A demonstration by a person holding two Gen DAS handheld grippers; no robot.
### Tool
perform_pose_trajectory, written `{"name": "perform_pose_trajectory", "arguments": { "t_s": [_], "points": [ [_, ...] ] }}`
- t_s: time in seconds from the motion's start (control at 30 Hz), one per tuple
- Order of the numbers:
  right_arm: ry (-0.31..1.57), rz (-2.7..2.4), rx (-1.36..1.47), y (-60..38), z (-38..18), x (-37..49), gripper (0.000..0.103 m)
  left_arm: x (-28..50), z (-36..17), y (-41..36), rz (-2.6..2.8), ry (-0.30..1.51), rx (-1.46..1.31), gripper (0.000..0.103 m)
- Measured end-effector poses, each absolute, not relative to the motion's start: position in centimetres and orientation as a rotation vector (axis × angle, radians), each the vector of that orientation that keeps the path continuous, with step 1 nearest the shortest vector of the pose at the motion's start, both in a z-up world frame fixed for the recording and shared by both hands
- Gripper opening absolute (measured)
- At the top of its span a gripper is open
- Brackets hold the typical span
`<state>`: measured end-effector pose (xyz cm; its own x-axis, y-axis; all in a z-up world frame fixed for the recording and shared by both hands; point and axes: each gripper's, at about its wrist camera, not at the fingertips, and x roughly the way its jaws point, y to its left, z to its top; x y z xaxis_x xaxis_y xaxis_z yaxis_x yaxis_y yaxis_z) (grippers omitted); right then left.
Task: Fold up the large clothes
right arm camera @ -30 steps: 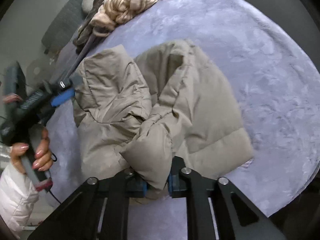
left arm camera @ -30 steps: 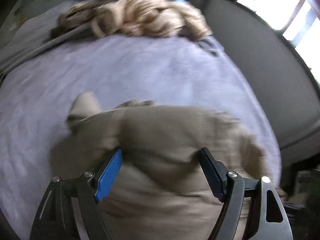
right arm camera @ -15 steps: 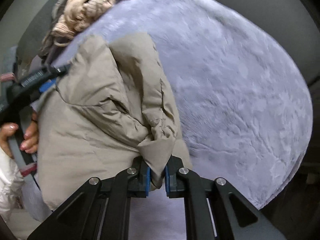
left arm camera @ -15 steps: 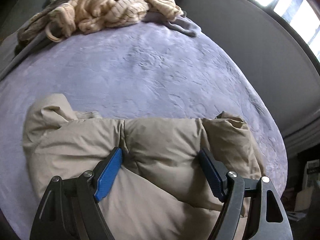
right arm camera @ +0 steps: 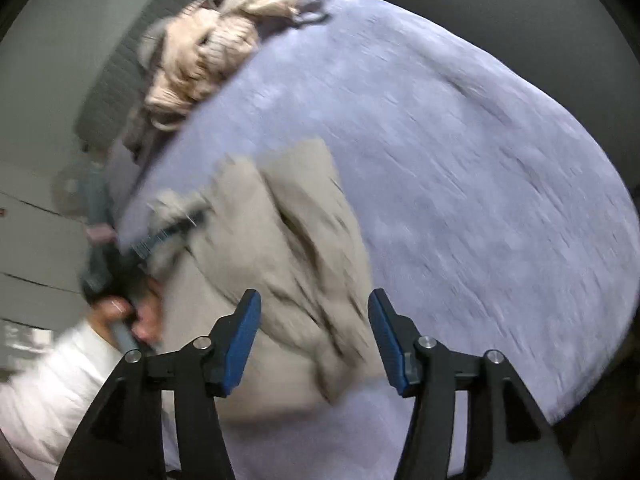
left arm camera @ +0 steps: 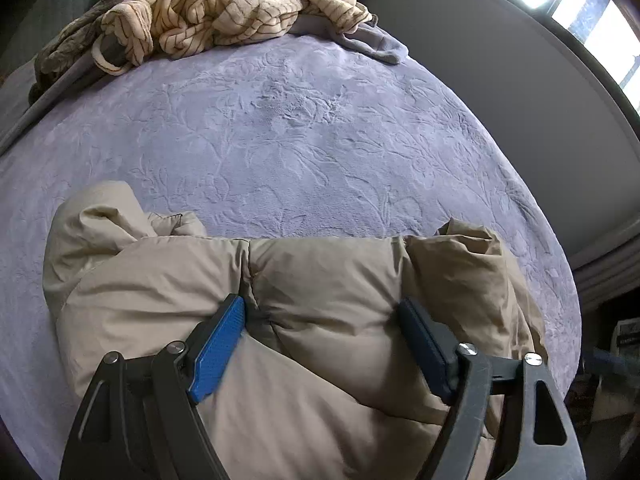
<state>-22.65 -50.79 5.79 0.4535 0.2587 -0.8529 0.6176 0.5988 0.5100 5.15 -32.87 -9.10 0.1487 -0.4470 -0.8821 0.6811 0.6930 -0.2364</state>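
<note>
Left gripper (left arm camera: 324, 344) pinches a fat fold of the tan puffer jacket (left arm camera: 336, 280) on the bed (left arm camera: 320, 128); right gripper (right arm camera: 314, 336) has just been opening, spread, jacket below it, long axis running away from both

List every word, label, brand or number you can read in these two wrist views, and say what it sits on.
No text can be read anywhere.
Left gripper: pale marks along its side in the right wrist view, too blurred to read.
Box at the right edge of the left wrist view: dark print, too small to read.
Beige jacket: no label showing.
</note>
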Motion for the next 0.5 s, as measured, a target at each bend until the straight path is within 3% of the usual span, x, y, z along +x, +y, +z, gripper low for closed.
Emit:
{"name": "perform_pose_trajectory", "arguments": {
  "t_s": [0.27, 0.3, 0.33, 0.37, 0.43, 0.5],
  "points": [
    [1.17, -0.113, 1.108, -50.6, -1.0, -12.5, 0.059, 5.3, -8.5, -32.3, -0.804, 1.158, 0.25, 0.081],
    [1.185, -0.113, 1.119, -50.4, -1.8, -11.8, 0.052, 5.4, -8.1, -31.9, -0.793, 1.154, 0.246, 0.081],
    [1.193, -0.116, 1.123, -50.3, -2.5, -11.5, 0.03, 5.6, -7.5, -31.3, -0.78, 1.146, 0.226, 0.081],
    [1.208, -0.12, 1.115, -50.2, -2.8, -11.3, 0.022, 5.8, -6.9, -30.6, -0.765, 1.137, 0.207, 0.081],
    [1.223, -0.129, 1.076, -50.0, -2.9, -11.6, 0.012, 6.5, -5.7, -28.4, -0.698, 1.108, 0.165, 0.081],
    [1.248, -0.137, 0.986, -49.4, -2.4, -11.6, 0.01, 6.9, -5.2, -26.0, -0.613, 1.081, 0.149, 0.081]
  ]
}}
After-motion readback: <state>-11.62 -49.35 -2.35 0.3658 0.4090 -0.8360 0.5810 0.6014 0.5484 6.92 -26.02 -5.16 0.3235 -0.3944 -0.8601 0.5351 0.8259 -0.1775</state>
